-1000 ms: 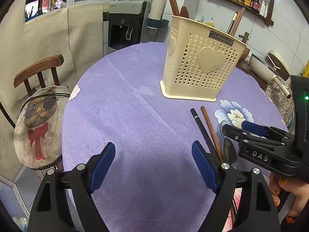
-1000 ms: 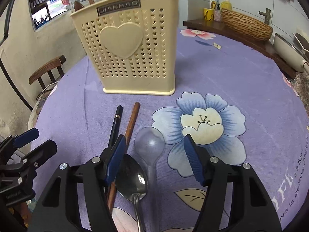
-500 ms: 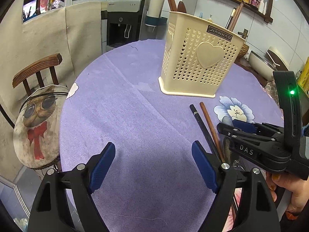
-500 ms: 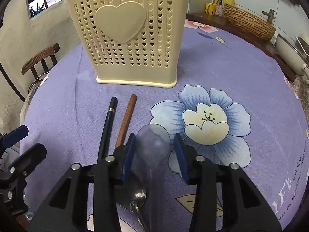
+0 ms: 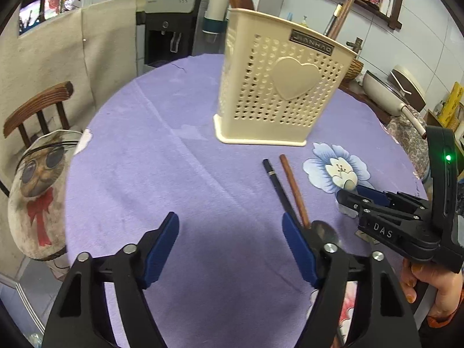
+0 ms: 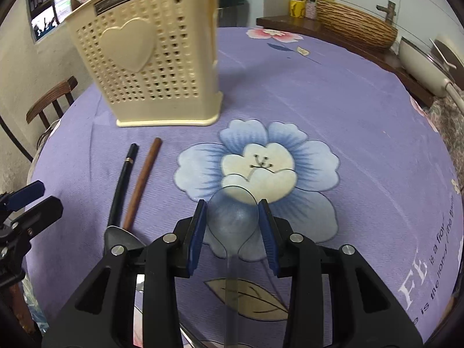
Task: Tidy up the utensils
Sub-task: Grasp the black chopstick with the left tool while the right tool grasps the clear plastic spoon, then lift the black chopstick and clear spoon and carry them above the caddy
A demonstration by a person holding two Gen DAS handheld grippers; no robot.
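Observation:
My right gripper (image 6: 232,203) has its jaws closing, and the pads press on the bowl of a clear plastic spoon (image 6: 233,217), held over the blue flower print. Left of it on the purple cloth lie a metal spoon (image 6: 119,236), a black chopstick (image 6: 123,179) and a brown chopstick (image 6: 143,177). The cream perforated utensil holder (image 6: 150,66) stands behind them with wooden handles sticking out. My left gripper (image 5: 229,220) hovers over bare cloth with its jaws closing and nothing between them. Its right finger is beside the chopsticks (image 5: 293,185) and the metal spoon (image 5: 323,229).
A wooden chair (image 5: 37,107) with a cat-print cushion (image 5: 37,179) stands at the table's left edge. Along the far right side are a wicker basket (image 6: 356,29) and a pan (image 6: 420,55). A water dispenser (image 5: 168,37) stands behind the table.
The right jaws narrowed onto the clear spoon's bowl and carried it right, over the flower print. The left jaws came a little closer together.

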